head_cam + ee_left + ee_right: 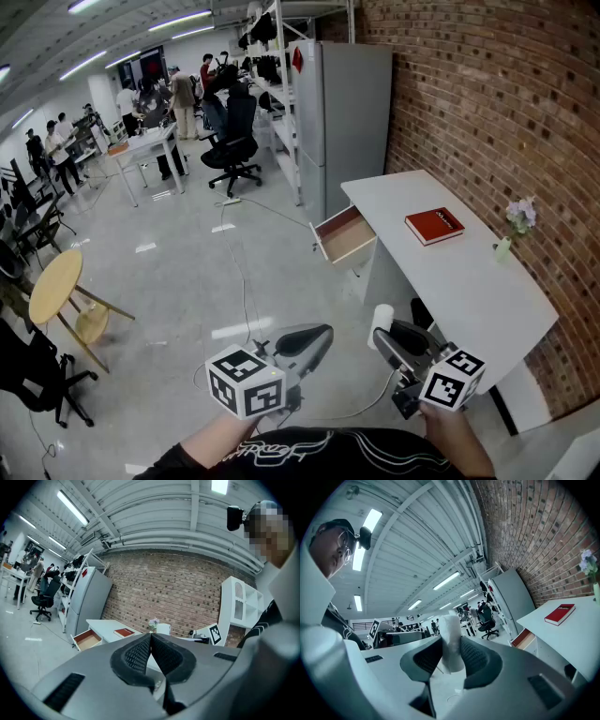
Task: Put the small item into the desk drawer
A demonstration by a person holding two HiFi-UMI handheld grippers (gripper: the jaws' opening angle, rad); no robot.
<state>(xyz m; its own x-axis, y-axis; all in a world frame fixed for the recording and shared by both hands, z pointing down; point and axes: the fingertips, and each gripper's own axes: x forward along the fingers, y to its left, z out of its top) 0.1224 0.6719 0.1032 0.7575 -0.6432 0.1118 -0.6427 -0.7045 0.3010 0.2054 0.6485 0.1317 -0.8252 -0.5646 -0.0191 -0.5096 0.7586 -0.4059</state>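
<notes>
My right gripper (pixel 382 330) is shut on a small white cylinder-shaped item (pixel 381 321), which stands up between the pads in the right gripper view (pixel 451 644). My left gripper (pixel 314 339) is shut with nothing in it; its pads (pixel 140 654) meet in the left gripper view. Both are held low, near my body, over the floor. The white desk (pixel 469 272) stands ahead on the right, against the brick wall. Its drawer (pixel 345 234) is pulled open toward the left and looks empty; it also shows in the left gripper view (pixel 87 639).
A red book (pixel 434 225) and a small vase of flowers (pixel 514 225) sit on the desk. A grey cabinet (pixel 352 112) stands behind it. A cable (pixel 246 291) runs across the floor. A round wooden table (pixel 56 291) is at left; people and office chairs are far back.
</notes>
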